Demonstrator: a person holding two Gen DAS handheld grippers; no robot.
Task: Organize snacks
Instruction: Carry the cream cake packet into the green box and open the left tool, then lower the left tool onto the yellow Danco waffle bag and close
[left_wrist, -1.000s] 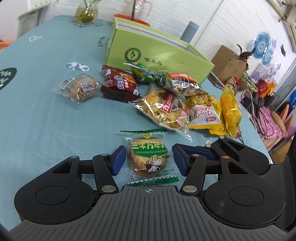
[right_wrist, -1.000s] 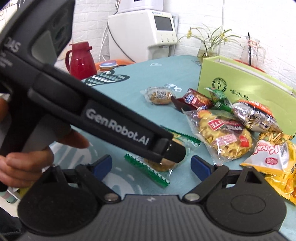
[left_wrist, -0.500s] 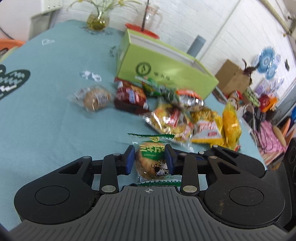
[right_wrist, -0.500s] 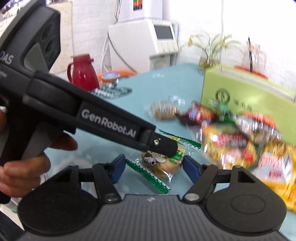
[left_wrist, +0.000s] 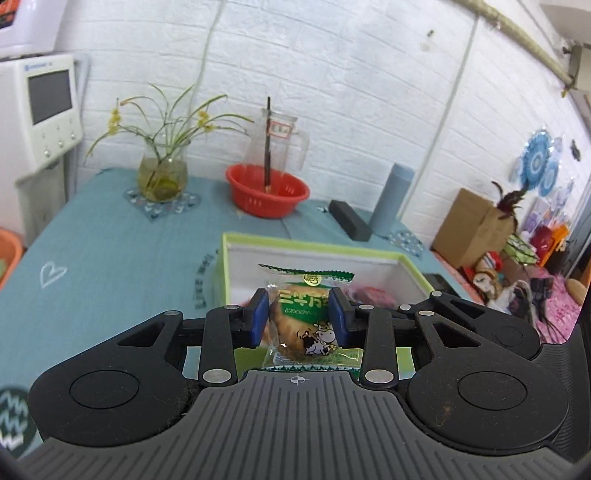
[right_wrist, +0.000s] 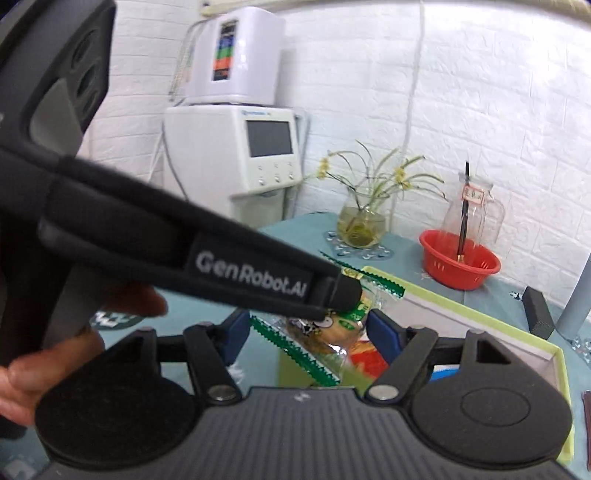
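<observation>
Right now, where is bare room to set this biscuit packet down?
Bare: far-left floor of the green box, and tablecloth left of it, before the vase. Crowded: the box's near right, with a red packet, and around the red basket.

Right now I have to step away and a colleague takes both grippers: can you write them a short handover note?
Left gripper: shut on the green-edged clear packet holding a round biscuit with a cow picture, held over the open lime-green cardboard box with white inside.
Right gripper: empty, jaws apart; in its view it sits just behind the packet without gripping it.
Done: at least one reddish snack lies in the box, blurred.
Left: release the biscuit packet into the box. Other snacks are not in view now, so look over the teal tablecloth for more.
</observation>
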